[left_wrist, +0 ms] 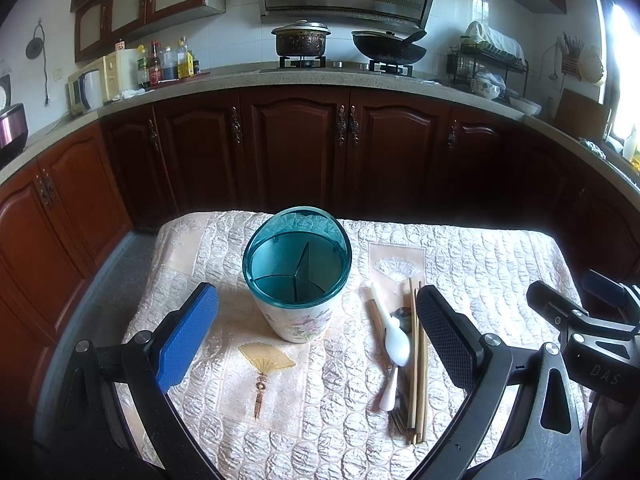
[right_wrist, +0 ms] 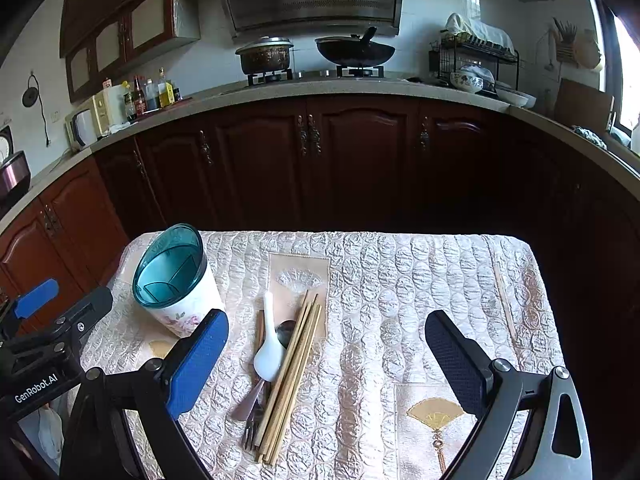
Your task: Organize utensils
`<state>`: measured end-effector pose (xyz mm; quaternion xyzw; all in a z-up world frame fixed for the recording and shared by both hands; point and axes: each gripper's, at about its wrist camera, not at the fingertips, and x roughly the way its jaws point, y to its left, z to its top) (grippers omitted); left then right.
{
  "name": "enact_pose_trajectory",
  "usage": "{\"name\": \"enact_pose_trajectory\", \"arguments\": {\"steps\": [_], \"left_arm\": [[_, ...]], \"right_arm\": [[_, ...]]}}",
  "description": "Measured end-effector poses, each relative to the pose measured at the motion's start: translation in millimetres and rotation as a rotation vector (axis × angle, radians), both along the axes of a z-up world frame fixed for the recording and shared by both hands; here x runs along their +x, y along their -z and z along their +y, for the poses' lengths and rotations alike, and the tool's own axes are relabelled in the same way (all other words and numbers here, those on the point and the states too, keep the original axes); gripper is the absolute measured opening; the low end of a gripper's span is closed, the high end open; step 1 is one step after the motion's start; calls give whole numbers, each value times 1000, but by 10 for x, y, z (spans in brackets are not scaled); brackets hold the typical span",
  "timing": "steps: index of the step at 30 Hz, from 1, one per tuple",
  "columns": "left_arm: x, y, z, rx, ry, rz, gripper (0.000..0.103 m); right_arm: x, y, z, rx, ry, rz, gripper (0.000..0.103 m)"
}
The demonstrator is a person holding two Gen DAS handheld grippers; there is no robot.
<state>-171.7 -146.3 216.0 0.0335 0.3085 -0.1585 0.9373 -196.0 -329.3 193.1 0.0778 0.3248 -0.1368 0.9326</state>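
**Operator:** Just ahead of my right gripper (right_wrist: 326, 360), a little toward its blue finger, lies the utensil pile (right_wrist: 280, 364) on the quilted cloth (right_wrist: 400, 280): wooden chopsticks (right_wrist: 294, 368), a white ceramic spoon (right_wrist: 269, 354), a metal spoon half under it, and a fork (right_wrist: 251, 426) nearest me. Their long axes run almost straight away from the gripper, the chopsticks leaning slightly to the right at the far end.

**Observer:** And the holder?

**Operator:** The teal-rimmed holder (left_wrist: 297, 280) stands upright, directly ahead of my left gripper (left_wrist: 316, 332) between its fingers, and just left of the pile. Inside I see dividers making three compartments, all empty as far as I can tell.

**Observer:** Are the grippers holding anything?

**Operator:** No. Both are spread wide with nothing between the pads. I judge the right one nearer the pile, so it should pick; since the sticks lie along its pointing direction, the fingers would close across them without turning.

**Observer:** Any writing?

**Operator:** "GenRobot.AI" on the left unit's body in the right view, and "DAS" on the right unit's in the left view. One stray stick (right_wrist: 505, 300) lies farther right.
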Motion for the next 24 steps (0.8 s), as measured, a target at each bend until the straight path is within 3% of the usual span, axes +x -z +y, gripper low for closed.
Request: {"name": "enact_pose_trajectory", "arguments": {"steps": [24], "left_arm": [[19,44,-16,6,-1,13,100]], "right_arm": [[32,95,-5,4,-1,39,99]]}}
